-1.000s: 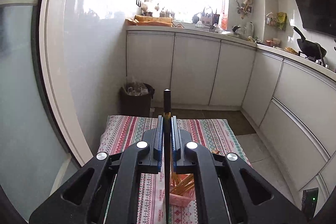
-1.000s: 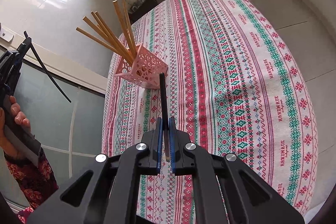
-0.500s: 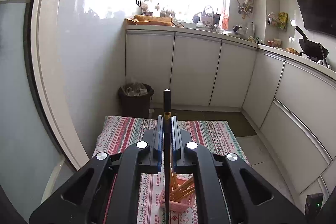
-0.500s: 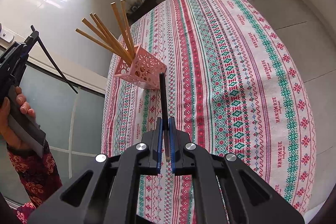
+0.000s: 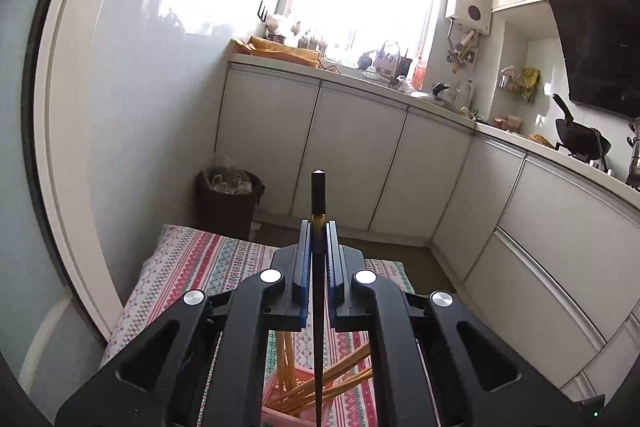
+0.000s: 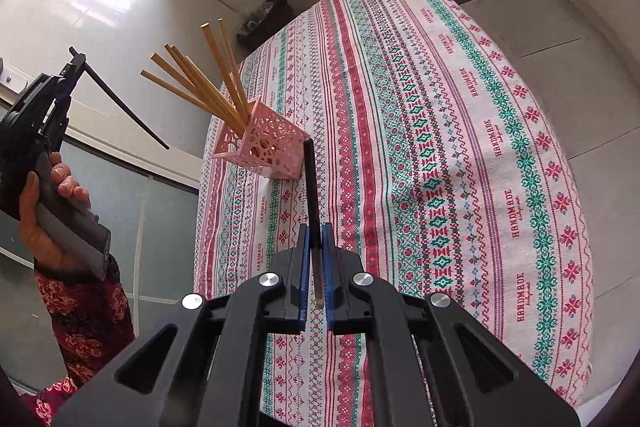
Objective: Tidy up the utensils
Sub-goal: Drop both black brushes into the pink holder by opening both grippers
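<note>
Tablecloth [image 6: 460, 155] print: "HANDMADE" | pink holder [image 6: 262, 147]: wooden chopsticks [image 6: 200, 83]

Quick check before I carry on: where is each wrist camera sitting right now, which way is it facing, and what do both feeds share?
Left wrist: on the left tool, looking nearly level at the kitchen cabinets; its own fingers clamp a black chopstick.
Right wrist: on the right tool, tilted down at the tablecloth; its fingers clamp a second black chopstick; the left hand shows too.
Shared: the pink holder with wooden chopsticks, and the tablecloth.
</note>
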Tool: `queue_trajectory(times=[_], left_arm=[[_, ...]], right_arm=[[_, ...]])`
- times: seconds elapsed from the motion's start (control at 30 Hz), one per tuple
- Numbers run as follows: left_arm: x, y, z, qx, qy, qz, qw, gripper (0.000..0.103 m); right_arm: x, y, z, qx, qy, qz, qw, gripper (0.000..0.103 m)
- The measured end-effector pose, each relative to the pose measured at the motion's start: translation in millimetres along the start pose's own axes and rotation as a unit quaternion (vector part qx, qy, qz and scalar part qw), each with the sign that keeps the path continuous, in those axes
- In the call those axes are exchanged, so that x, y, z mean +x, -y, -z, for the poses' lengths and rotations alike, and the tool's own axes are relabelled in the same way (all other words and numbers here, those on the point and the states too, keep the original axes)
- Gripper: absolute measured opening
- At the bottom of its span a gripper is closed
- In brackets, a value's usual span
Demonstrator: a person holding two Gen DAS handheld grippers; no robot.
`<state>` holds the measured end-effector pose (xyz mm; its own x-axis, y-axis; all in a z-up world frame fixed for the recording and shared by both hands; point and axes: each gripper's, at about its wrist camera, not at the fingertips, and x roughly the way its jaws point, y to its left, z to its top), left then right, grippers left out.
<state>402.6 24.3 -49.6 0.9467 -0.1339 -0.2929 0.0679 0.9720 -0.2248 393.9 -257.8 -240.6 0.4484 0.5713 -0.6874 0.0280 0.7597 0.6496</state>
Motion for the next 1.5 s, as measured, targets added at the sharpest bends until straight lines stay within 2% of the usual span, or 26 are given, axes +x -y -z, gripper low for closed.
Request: queue_trajectory(times=[0.17,0.4,0.47,0.53,0.63,0.7,0.77,0.9,1.0,1.13,1.2,1.4,1.5], left_arm=[[9,-3,13,0.004,0.011,-0.004,0.9999,0.006],[34,3,42,0.04,0.033,-0.02,0.9985,0.006],[41,4,55,0.053,0.029,-0.018,0.998,0.008],[42,0,63,0.048,0.02,-0.016,0.9985,0.029],[25,-6,54,0.033,0.033,-0.016,0.9988,0.033],[1,-7,36,0.028,0.058,-0.012,0.9979,0.033],[-23,-8,18,0.02,0.082,-0.022,0.9962,0.035],[-67,-27,-1,-0.038,0.092,-0.044,0.9941,0.057],[-90,-53,4,-0.083,0.084,-0.061,0.9912,0.06],[-94,-80,5,-0.104,0.07,-0.083,0.9887,0.06],[-93,-94,3,-0.126,0.066,-0.082,0.9864,0.06],[-86,-119,5,-0.152,0.043,-0.092,0.9832,0.06],[-87,-125,6,-0.163,0.031,-0.088,0.9822,0.06]], right_arm=[[-3,-5,-2,-0.008,0.006,-0.008,1.0,0.006],[-2,-8,-3,-0.01,0.01,-0.01,1.0,0.006],[-3,-9,-4,-0.011,0.013,-0.012,1.0,0.006],[-5,-12,-6,-0.014,0.02,-0.014,1.0,0.006],[-11,-24,-10,-0.028,0.044,-0.024,0.998,0.006],[-19,-38,-15,-0.047,0.07,-0.029,0.996,0.006],[-31,-57,-24,-0.065,0.106,-0.039,0.991,0.006],[-42,-94,-51,-0.089,0.155,-0.054,0.983,0.006],[-39,-123,-77,-0.105,0.173,-0.058,0.978,0.006],[-19,-156,-102,-0.128,0.185,-0.044,0.973,0.006],[-4,-167,-106,-0.146,0.188,-0.021,0.971,0.006],[62,-177,-99,-0.195,0.172,0.047,0.965,0.009],[63,-176,-91,-0.198,0.188,0.053,0.961,0.014]])
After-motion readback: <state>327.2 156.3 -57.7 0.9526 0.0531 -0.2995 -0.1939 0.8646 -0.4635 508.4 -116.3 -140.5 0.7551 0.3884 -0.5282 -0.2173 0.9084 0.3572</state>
